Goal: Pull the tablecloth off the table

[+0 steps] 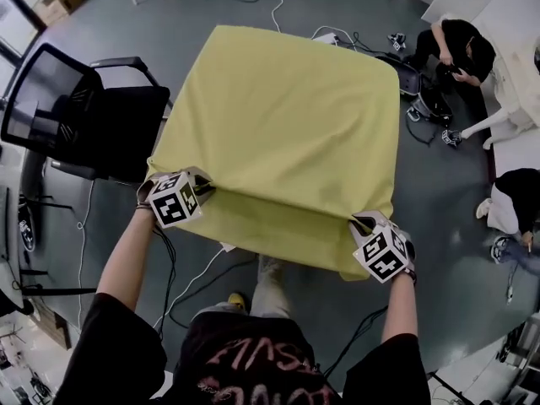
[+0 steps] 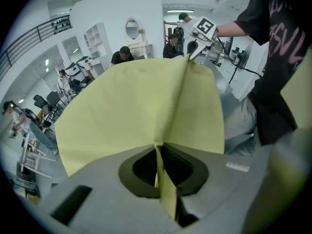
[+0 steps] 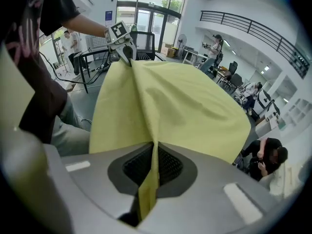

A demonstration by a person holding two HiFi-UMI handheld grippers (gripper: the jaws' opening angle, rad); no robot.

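Note:
A yellow-green tablecloth (image 1: pixel 287 116) covers the whole square table, its near edge hanging down towards me. My left gripper (image 1: pixel 199 189) is shut on the cloth's near left corner, and my right gripper (image 1: pixel 361 224) is shut on the near right corner. In the left gripper view a thin fold of tablecloth (image 2: pixel 161 172) runs between the closed jaws and the cloth fans out ahead, with the right gripper (image 2: pixel 191 55) at its far corner. The right gripper view shows the same: a pinched fold of tablecloth (image 3: pixel 148 179), and the left gripper (image 3: pixel 127 57) at the far corner.
A black office chair (image 1: pixel 84 116) stands close to the table's left side. Cables (image 1: pixel 354 40) and gear lie on the floor behind the table. Two people (image 1: pixel 460 49) sit on the floor at the right. My legs (image 1: pixel 270 285) stand just before the near edge.

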